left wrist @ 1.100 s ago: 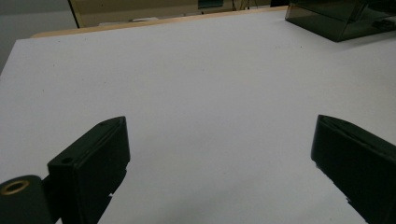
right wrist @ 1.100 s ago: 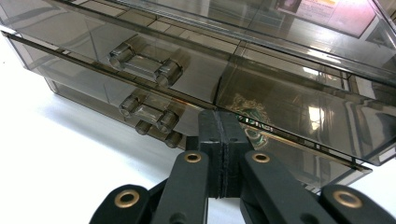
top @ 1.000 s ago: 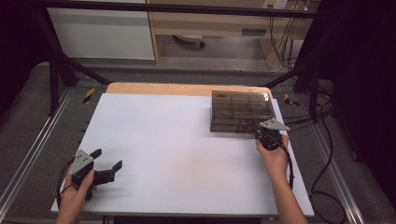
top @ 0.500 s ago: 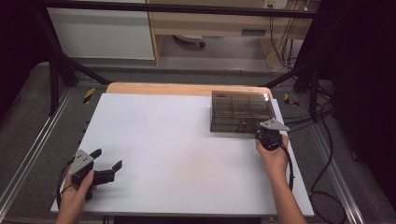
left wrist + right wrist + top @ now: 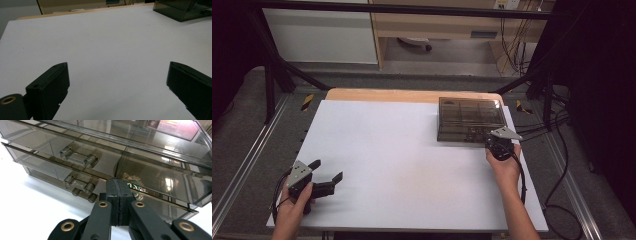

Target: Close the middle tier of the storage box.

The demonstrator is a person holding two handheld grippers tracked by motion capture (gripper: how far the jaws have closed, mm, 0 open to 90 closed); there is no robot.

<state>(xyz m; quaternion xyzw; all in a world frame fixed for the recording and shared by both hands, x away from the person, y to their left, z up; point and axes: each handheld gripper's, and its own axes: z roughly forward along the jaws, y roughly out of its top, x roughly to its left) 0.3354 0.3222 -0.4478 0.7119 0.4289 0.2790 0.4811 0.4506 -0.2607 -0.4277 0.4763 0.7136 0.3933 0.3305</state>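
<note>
Holding my right tool (image 5: 490,141) with its jaws pressed together and nothing between them, I sit at the front face of the smoked drawer box (image 5: 469,117), which stands at two o'clock on the white surface (image 5: 402,165). My left tool (image 5: 326,170) rests at seven o'clock, jaws apart and empty. Risk: closed jaws can't catch a drawer handle (image 5: 79,183); nudging forward would just shove the light box back.

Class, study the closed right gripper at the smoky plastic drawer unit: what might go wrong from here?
1. The right gripper, fingers pressed together, sits right at the drawer unit; pushing could slide the light box across the table.
2. Its fingers are off to the side of the drawer handles, so a pull may miss.
3. The left gripper is open and far off, unable to steady the box.
</note>
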